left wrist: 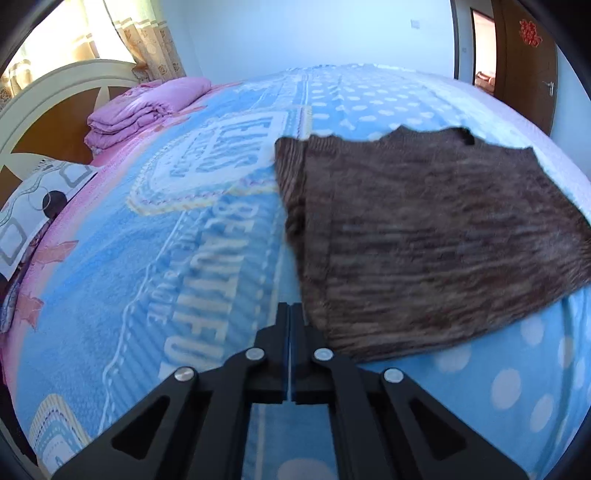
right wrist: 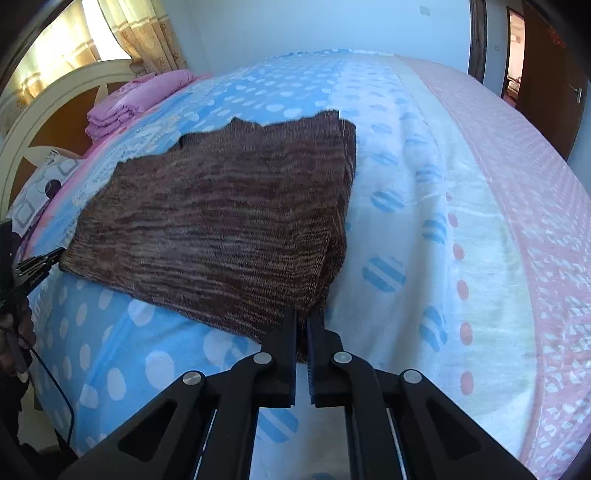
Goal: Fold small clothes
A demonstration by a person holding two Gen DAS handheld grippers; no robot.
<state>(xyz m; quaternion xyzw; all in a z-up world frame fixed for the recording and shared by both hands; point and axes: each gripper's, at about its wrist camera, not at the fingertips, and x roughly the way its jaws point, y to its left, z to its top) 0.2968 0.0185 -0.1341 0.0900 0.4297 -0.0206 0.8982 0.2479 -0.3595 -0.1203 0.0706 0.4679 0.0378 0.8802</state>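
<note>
Right gripper (right wrist: pixel 302 314) pinching sweater (right wrist: pixel 221 221) corner.

Black claw (left wrist: pixel 290 308) linkages, silver round screws; thin cable, perhaps black.

1. A bed fills both views, spread with a blue blanket (left wrist: pixel 122 258) bearing white polka dots and large pale lettering.
2. Toward its far side in the right wrist view lies a pink patterned sheet (right wrist: pixel 535 206).
3. A cream and brown wooden headboard (left wrist: pixel 48 110) stands at the left.
4. Before it rest a folded pink quilt (left wrist: pixel 147 107) and a pillow (left wrist: pixel 33 206) printed with squares and circles.
5. Sunlit patterned curtains (left wrist: pixel 147 40) hang behind.
6. The wall (left wrist: pixel 314 33) is pale and plain.
7. A brown door (left wrist: pixel 528 70) stands open at the right, carrying a red ornament (left wrist: pixel 530 32).
</note>
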